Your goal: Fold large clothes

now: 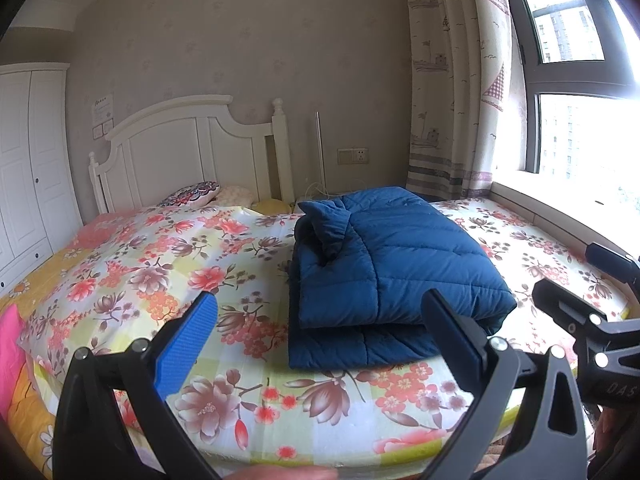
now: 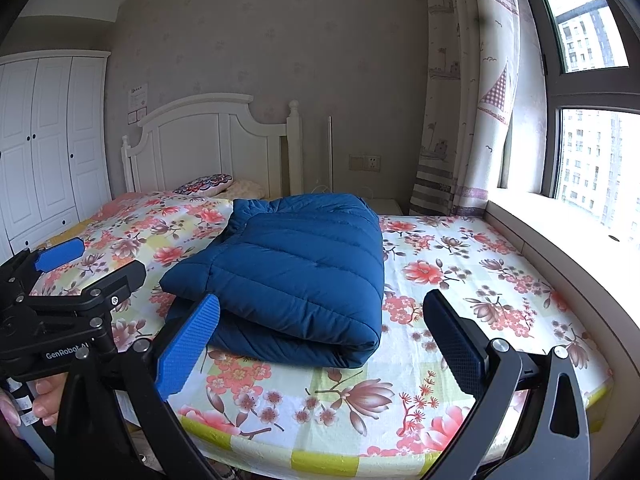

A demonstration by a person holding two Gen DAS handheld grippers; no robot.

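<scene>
A bed (image 1: pixel 132 264) spread with a floral sheet is seen filling the room below a white headboard (image 1: pixel 188 148), and on it, towards the foot and the window side, a blue quilted jacket (image 1: pixel 384 264) is laid already folded into a thick, doubled bundle. Judged from its puffed, stitched panels, the garment is expected to be light but bulky, soft and springy, with a smooth shell likely to slip and a fold likely to loosen if gripped shallowly. A firmer hold is suggested at the rounded fold edge nearest the foot of the bed, or at the stacked layers along the side, where several thicknesses can be pinched at once. Both tools are held short of the jacket, over the foot of the bed. The left tongs (image 1: pixel 320 344) are shown spread wide with nothing between the pads. The right tongs (image 2: pixel 320 340) are likewise parted wide and empty, close beside the bundle without touching it.
</scene>
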